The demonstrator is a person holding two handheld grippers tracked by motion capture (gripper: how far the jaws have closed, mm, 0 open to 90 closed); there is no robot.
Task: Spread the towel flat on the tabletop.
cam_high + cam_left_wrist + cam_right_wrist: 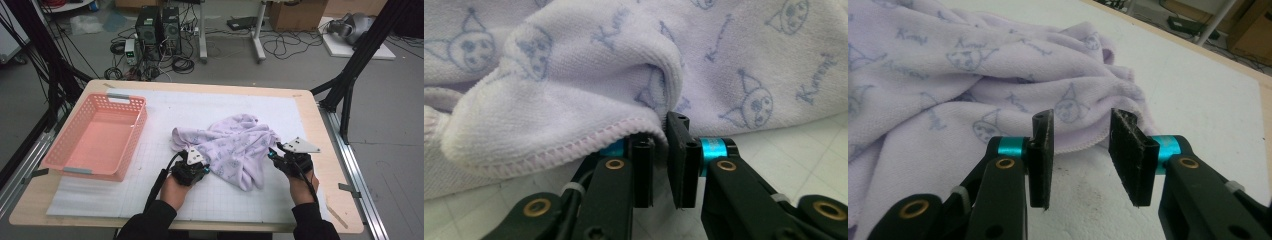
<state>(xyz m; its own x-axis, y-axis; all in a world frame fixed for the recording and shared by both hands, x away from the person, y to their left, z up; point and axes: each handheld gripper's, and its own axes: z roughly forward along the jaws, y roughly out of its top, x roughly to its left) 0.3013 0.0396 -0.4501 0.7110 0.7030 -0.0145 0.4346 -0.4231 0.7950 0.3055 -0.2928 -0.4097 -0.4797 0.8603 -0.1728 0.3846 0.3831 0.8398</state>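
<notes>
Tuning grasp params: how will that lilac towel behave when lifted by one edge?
Likely floppy: the towel lies crumpled in soft folds, so the rest should drape and drag. Probably light, its terry looks thin. Grip seems secure: the left gripper pinches the stitched hem, which shouldn't slip easily.

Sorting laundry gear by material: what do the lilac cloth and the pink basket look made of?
Lilac cloth: soft terry or microfibre by its fuzzy nap and stitched hem, matte, with blue printed cartoon faces. Pink basket: likely moulded plastic, with perforated walls and a slight sheen.
</notes>
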